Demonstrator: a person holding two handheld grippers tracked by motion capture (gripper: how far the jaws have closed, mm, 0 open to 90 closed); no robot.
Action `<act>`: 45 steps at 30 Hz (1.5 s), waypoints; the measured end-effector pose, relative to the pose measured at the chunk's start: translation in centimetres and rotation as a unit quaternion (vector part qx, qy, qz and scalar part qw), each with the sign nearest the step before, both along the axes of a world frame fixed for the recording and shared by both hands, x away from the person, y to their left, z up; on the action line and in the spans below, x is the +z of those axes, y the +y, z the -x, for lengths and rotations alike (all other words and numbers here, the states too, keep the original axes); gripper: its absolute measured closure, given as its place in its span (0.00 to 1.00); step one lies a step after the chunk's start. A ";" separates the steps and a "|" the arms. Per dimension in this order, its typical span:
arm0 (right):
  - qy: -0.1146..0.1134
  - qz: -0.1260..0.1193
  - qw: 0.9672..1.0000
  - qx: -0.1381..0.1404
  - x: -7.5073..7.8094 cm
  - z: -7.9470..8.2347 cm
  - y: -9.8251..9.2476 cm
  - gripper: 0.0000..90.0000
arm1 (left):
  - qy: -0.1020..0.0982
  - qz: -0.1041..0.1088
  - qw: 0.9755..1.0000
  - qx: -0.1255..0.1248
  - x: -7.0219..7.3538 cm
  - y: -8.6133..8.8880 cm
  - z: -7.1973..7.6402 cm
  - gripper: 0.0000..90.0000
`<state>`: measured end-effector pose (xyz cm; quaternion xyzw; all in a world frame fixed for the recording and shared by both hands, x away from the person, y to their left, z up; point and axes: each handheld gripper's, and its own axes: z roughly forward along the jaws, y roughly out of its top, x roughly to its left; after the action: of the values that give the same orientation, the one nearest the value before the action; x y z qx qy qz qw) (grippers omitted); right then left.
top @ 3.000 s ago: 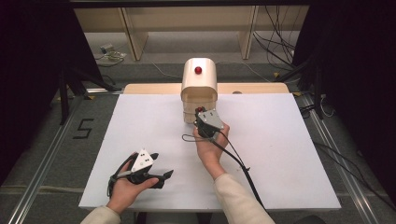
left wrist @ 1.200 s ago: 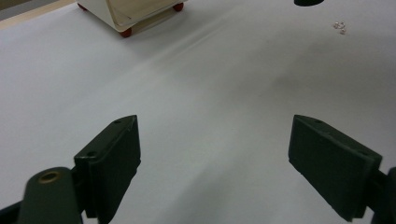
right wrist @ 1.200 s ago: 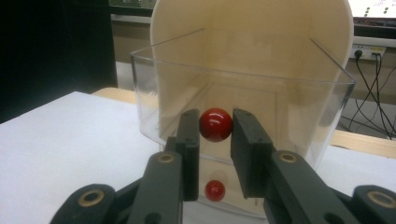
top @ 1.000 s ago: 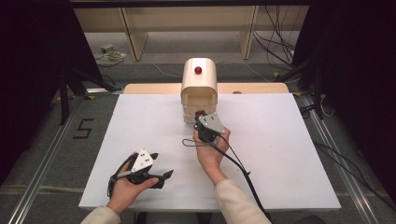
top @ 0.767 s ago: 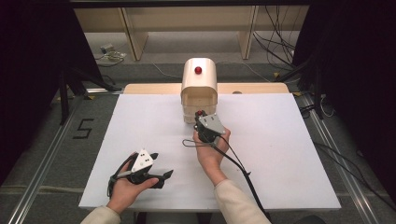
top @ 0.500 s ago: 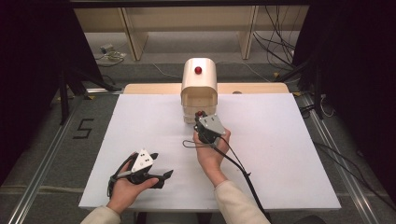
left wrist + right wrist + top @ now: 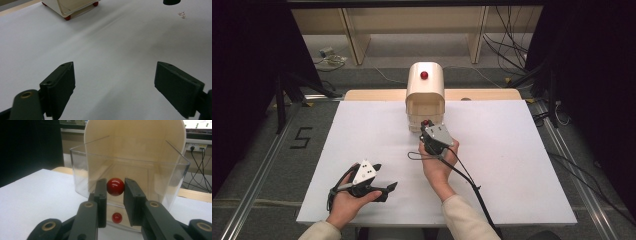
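- Red knob (image 7: 115,186) is seen at the centre of the right gripper view, clamped between the two black jaws of the right gripper (image 7: 115,191), whose pads press on it from either side.
- It is fixed to the front wall of a clear drawer (image 7: 82,167), which is drawn out from a cream, round-topped cabinet (image 7: 425,95).
- A smaller red knob (image 7: 117,217) is seen lower in the same frame, beneath the gripped one and between the jaw arms.
- In the high view, the right gripper (image 7: 427,129) is found just below the centre of the frame, touching the cabinet's front; the gripped knob (image 7: 426,123) shows as a small red dot at its tip.
- The knob is round, glossy and deep red, with a bright highlight on its upper surface.
- A further red button (image 7: 424,75) is seen on the cabinet's curved top.
- The left gripper (image 7: 384,182) is held in the lower left of the high view, well apart from the cabinet, over the white table (image 7: 512,150).
- In the left gripper view, its jaws are spread wide with bare table between them.
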<state>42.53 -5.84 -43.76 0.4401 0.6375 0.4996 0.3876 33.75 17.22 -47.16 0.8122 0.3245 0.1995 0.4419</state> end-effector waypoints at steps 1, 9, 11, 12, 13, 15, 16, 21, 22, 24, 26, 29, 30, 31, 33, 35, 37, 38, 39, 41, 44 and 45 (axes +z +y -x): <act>0.000 -0.001 1.000 0.001 0.0 0.0 0.0 0.82 | 0.000 0.000 1.000 0.000 0.0 0.0 0.0 0.18; 0.001 -0.002 1.000 0.001 0.1 0.2 0.0 0.82 | -0.001 -0.001 1.000 -0.001 0.0 0.0 0.0 0.18; 0.001 -0.001 1.000 0.001 0.0 0.3 0.0 0.82 | 0.000 0.000 1.000 0.000 0.0 0.0 0.0 0.18; 0.001 -0.001 1.000 0.002 0.0 0.3 0.0 0.82 | 0.000 0.000 1.000 0.000 0.0 0.0 0.0 0.18; 0.001 -0.001 1.000 0.002 0.0 0.3 0.0 0.82 | -0.001 0.000 1.000 0.000 0.0 0.0 0.0 0.18; 0.000 0.000 1.000 0.001 0.0 0.4 0.0 0.82 | 0.000 -0.001 1.000 0.000 0.0 0.0 0.0 0.18; 0.001 0.000 1.000 0.001 0.0 0.4 0.0 0.82 | 0.000 -0.001 1.000 -0.001 0.0 0.0 0.0 0.18; 0.001 -0.002 1.000 0.003 0.0 0.5 -0.1 0.82 | 0.000 -0.002 1.000 0.000 0.0 0.0 0.0 0.18; 0.001 -0.003 1.000 0.003 0.0 0.6 -0.1 0.82 | 0.000 -0.001 1.000 0.000 0.0 0.0 0.0 0.18; 0.001 -0.003 1.000 0.003 0.0 0.6 0.0 0.82 | -0.001 -0.001 1.000 0.000 0.0 0.0 0.0 0.18; 0.001 -0.003 1.000 0.003 0.0 0.6 -0.1 0.82 | 0.000 0.000 1.000 0.000 0.0 0.0 0.0 0.18; 0.001 -0.002 1.000 0.004 0.0 0.7 -0.1 0.82 | 0.000 0.000 1.000 0.000 0.0 0.0 0.0 0.18; 0.001 -0.002 1.000 0.004 0.0 0.7 -0.1 0.82 | 0.000 0.000 1.000 0.000 0.0 0.0 0.0 0.18; 0.001 -0.001 1.000 0.005 0.0 0.7 -0.1 0.82 | -0.001 -0.001 1.000 -0.001 0.0 0.0 0.0 0.18; 0.002 0.000 1.000 0.005 0.1 0.8 -0.1 0.82 | -0.001 -0.001 1.000 -0.001 0.0 0.0 0.0 0.18; 0.002 0.000 1.000 0.005 0.1 0.8 -0.2 0.82 | -0.001 -0.001 1.000 -0.001 0.0 0.0 0.0 0.18; 0.001 0.000 1.000 0.006 0.1 0.9 -0.2 0.82 | -0.001 0.000 1.000 0.000 0.0 0.0 0.0 0.18; 0.001 -0.001 1.000 0.006 0.1 0.9 -0.2 0.82 | -0.001 0.000 1.000 0.001 0.0 0.0 0.0 0.18; 0.002 0.000 1.000 0.006 0.1 0.9 -0.2 0.82 | -0.001 0.000 1.000 0.000 0.0 0.0 0.0 0.18; 0.001 -0.001 1.000 0.007 0.1 1.0 -0.2 0.82 | -0.001 -0.001 1.000 0.000 0.0 0.0 0.0 0.18; 0.002 -0.001 1.000 0.008 0.1 1.0 -0.2 0.82 | -0.001 0.000 1.000 0.000 0.0 0.0 0.0 0.18; 0.003 -0.002 1.000 0.008 0.1 1.0 -0.2 0.82 | -0.001 0.000 1.000 0.001 0.0 0.0 0.0 0.18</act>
<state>41.48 -6.06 -43.62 0.4368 0.6415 0.5026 0.3809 33.75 17.22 -47.16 0.8118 0.3247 0.2001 0.4422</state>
